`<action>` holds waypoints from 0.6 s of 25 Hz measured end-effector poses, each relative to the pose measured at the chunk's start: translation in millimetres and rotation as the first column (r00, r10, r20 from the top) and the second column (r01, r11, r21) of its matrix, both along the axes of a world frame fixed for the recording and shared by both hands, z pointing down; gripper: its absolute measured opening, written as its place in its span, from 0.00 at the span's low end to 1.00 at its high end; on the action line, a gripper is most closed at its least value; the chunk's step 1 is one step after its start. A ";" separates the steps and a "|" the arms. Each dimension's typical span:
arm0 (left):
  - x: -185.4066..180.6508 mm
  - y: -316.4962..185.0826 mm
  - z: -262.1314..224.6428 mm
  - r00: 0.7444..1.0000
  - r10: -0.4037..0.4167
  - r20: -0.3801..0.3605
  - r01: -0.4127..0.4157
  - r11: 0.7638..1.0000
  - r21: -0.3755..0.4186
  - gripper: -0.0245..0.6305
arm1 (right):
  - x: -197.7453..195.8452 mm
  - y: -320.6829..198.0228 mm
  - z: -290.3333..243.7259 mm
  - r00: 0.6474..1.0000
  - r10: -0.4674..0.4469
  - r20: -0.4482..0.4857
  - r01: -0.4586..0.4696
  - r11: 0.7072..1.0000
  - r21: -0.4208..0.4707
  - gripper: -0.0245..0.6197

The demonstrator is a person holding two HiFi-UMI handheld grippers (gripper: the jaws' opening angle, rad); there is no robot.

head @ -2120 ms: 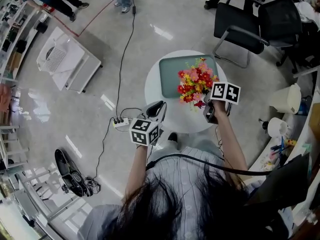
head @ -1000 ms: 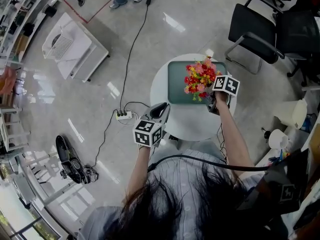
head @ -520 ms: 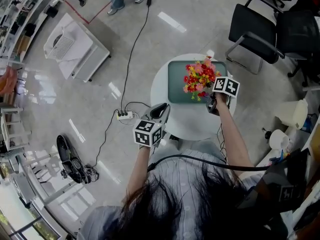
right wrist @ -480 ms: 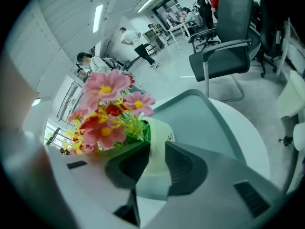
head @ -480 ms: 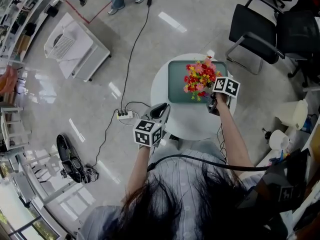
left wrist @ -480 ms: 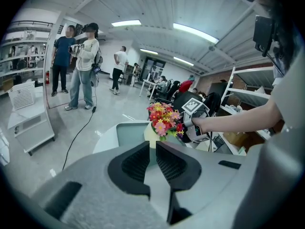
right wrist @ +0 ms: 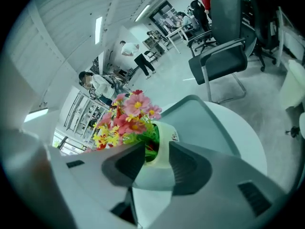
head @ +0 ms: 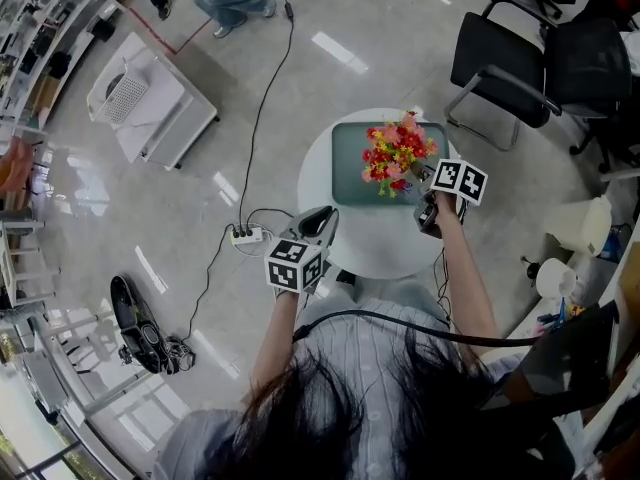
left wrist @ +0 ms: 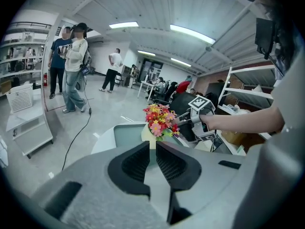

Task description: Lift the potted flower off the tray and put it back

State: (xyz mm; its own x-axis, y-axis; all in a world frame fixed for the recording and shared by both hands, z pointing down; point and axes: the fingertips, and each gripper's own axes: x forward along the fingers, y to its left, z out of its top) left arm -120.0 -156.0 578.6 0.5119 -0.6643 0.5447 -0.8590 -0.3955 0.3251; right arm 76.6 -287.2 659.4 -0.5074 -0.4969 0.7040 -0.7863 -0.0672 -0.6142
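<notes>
The potted flower (head: 393,153), red, pink and yellow blooms in a white pot (right wrist: 162,163), is over the right part of the green tray (head: 352,173) on the round white table (head: 370,243). My right gripper (head: 420,180) is shut on the pot, one jaw on each side (right wrist: 156,149), and the pot leans in that view. Whether the pot touches the tray (right wrist: 205,123) is hidden. My left gripper (head: 318,218) hangs at the table's near left edge, shut and empty (left wrist: 152,144), pointing at the flowers (left wrist: 159,120).
Black chairs (head: 500,58) stand beyond the table to the right. A power strip and cable (head: 243,235) lie on the floor at the left, past them a white cabinet (head: 150,98). People (left wrist: 71,66) stand in the far background.
The right gripper has carried the potted flower from the tray's near right edge farther in over the tray. The left gripper has stayed where it was.
</notes>
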 end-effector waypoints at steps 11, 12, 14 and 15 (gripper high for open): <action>9.6 11.4 -5.7 0.998 0.057 -0.011 -0.056 0.998 0.030 0.11 | -5.5 43.2 -42.4 1.000 -0.022 -0.009 0.023 0.997 0.080 0.24; 8.4 12.8 -6.2 0.998 0.061 -0.011 -0.061 0.998 0.032 0.11 | -7.2 47.7 -46.2 1.000 -0.022 -0.013 0.023 0.996 0.089 0.24; 5.4 15.3 -7.4 0.997 0.072 -0.014 -0.071 0.997 0.037 0.11 | -10.3 55.4 -53.8 1.000 -0.009 -0.025 0.012 0.994 0.109 0.24; 4.1 16.5 -8.1 0.997 0.078 -0.017 -0.077 0.996 0.040 0.11 | -11.6 59.0 -57.6 0.999 0.001 -0.032 0.003 0.993 0.120 0.24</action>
State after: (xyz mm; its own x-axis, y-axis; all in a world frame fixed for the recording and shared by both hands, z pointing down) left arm -115.9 -139.5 570.5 0.5724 -0.6428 0.5091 -0.8193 -0.4736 0.3232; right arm 65.0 -228.2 601.9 -0.4861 -0.5781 0.6554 -0.8057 0.0059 -0.5923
